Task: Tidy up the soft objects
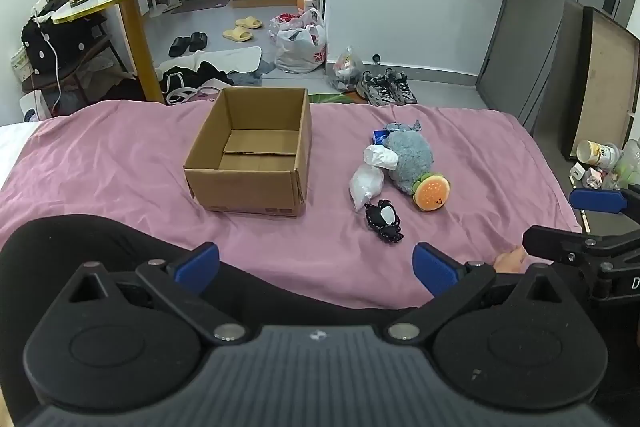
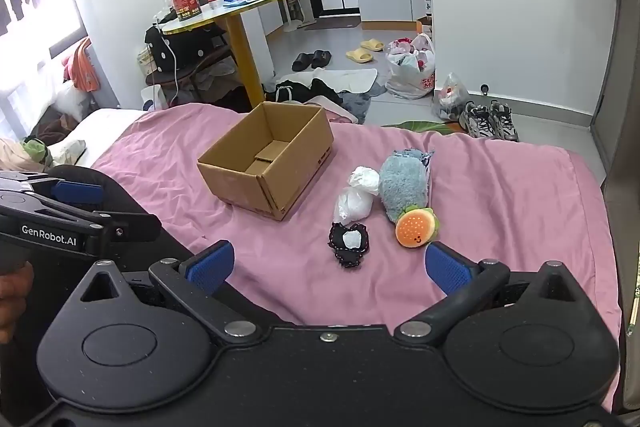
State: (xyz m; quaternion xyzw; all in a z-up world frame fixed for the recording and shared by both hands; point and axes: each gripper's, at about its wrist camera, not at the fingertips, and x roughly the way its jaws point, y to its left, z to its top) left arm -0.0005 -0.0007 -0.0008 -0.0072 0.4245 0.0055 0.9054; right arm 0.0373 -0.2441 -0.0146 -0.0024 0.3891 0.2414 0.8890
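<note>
On the bed with the pink sheet (image 1: 120, 155), an open cardboard box (image 1: 250, 157) is standing empty, and to its right a small group of soft things is lying. In this group, a grey plush toy (image 1: 408, 157) is touching a hamburger plush (image 1: 432, 193), two white plastic bags (image 1: 366, 185) are lying just beside it, and a black lace-edged pouch (image 1: 383, 220) is lying nearest. The left gripper (image 1: 316, 269) and the right gripper (image 2: 330, 265) are both hovering at the near edge with jaws spread wide, holding nothing.

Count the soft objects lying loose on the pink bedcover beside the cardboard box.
5: grey plush, burger toy at its near end, two white bundles on its box side, black pouch nearest. More may hide behind the plush.
</note>
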